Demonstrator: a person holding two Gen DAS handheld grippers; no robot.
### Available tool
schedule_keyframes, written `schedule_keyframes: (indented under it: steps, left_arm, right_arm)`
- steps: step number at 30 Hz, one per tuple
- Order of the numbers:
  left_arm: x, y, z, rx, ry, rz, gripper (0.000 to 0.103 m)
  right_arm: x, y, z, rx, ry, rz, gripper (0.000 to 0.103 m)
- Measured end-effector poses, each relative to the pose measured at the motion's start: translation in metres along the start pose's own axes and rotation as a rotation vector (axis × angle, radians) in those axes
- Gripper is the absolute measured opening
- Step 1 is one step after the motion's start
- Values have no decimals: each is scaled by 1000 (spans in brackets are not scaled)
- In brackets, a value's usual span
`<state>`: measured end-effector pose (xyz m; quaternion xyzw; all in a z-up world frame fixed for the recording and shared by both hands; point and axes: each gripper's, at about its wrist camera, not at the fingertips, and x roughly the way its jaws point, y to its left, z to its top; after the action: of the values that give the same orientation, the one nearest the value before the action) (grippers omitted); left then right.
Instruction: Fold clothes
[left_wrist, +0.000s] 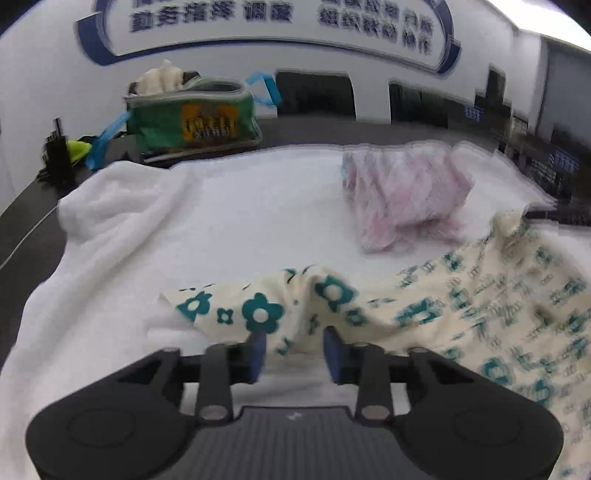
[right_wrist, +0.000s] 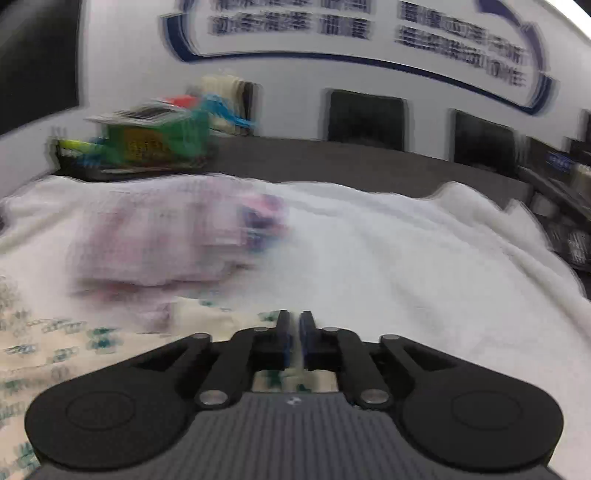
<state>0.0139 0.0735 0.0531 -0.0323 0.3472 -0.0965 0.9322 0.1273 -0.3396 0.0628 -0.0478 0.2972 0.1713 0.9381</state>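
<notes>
A cream cloth with teal flowers (left_wrist: 461, 306) lies rumpled on a white towel (left_wrist: 221, 214), stretching from the lower middle to the right edge. My left gripper (left_wrist: 293, 345) has its blue pads a short way apart, and a bunched fold of the cloth's near edge fills the gap and rises as a ridge beyond it. In the right wrist view the same flowered cloth (right_wrist: 55, 350) lies at lower left and runs under my right gripper (right_wrist: 295, 328). Its pads are almost together on the cloth's edge. A folded pink checked garment (left_wrist: 402, 192) (right_wrist: 159, 236) rests farther back.
The white towel (right_wrist: 424, 277) covers a dark table (right_wrist: 332, 162). A green bag (left_wrist: 192, 118) (right_wrist: 155, 140) with blue straps and pale cloth inside stands at the table's back left. Dark chair backs (left_wrist: 314, 96) line the wall behind.
</notes>
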Motion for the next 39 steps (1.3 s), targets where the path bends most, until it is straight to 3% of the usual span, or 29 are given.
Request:
schedule_keyframes:
  steps: [1, 2, 4, 6, 7, 10, 12, 13, 14, 17, 22, 26, 28, 30, 31, 32, 33, 34, 37, 39]
  left_arm:
    - [-9, -1, 0, -57, -9, -68, 42]
    - [-9, -7, -2, -94, 14, -139, 48]
    - [1, -22, -5, -139, 91, -275, 50]
    - [18, -42, -8, -125, 157, -270, 48]
    - [28, -53, -9, -111, 189, -252, 48]
    - [45, -72, -12, -38, 139, -80, 48]
    - [50, -77, -11, -14, 111, -50, 42]
    - [52, -79, -10, -1, 100, -50, 25]
    - [54, -81, -8, 12, 91, -54, 6]
    - [55, -71, -1, -63, 68, -103, 5]
    - [50, -50, 22, -148, -30, -135, 6]
    - [71, -41, 26, -161, 75, -101, 29]
    - [59, -42, 17, -123, 105, -136, 35]
    - [28, -40, -1, -50, 91, -189, 55]
    - [11, -39, -10, -13, 83, -214, 68]
    - [-9, -37, -22, 28, 71, -249, 76]
    - [-27, -36, -33, 61, 61, -286, 77]
    - [-42, -36, -43, 85, 54, -326, 77]
    - [-69, -36, -76, 113, 31, -393, 84]
    - [-74, -41, -91, 138, 37, -380, 84]
  right_arm:
    - [-8, 5, -4, -16, -4, 92, 47]
    - [-11, 11, -7, -37, 9, 174, 54]
    - [-9, 26, -15, -79, 53, 295, 54]
    - [6, 35, -19, -95, 118, 315, 53]
    - [14, 39, -20, -96, 154, 314, 52]
    - [31, 35, -25, -76, 217, 312, 24]
    - [37, 33, -29, -74, 242, 329, 9]
    - [34, 35, -30, -92, 239, 342, 5]
    - [33, 36, -29, -101, 231, 347, 4]
    - [26, 34, -19, -102, 200, 364, 3]
    - [22, 17, 5, 30, 50, 363, 3]
    - [57, 23, 2, 68, 43, 278, 6]
    - [63, 31, -2, 22, 68, 220, 7]
    - [56, 38, -5, -29, 67, 159, 10]
    - [37, 36, -5, -43, 18, 134, 21]
    - [16, 33, -7, -51, -33, 119, 46]
    - [-7, 29, -9, -56, -91, 108, 57]
    - [-30, 24, -14, -63, -142, 105, 62]
    - [-89, 14, -45, -95, -207, 171, 62]
    - [-118, 11, -74, -124, -215, 229, 62]
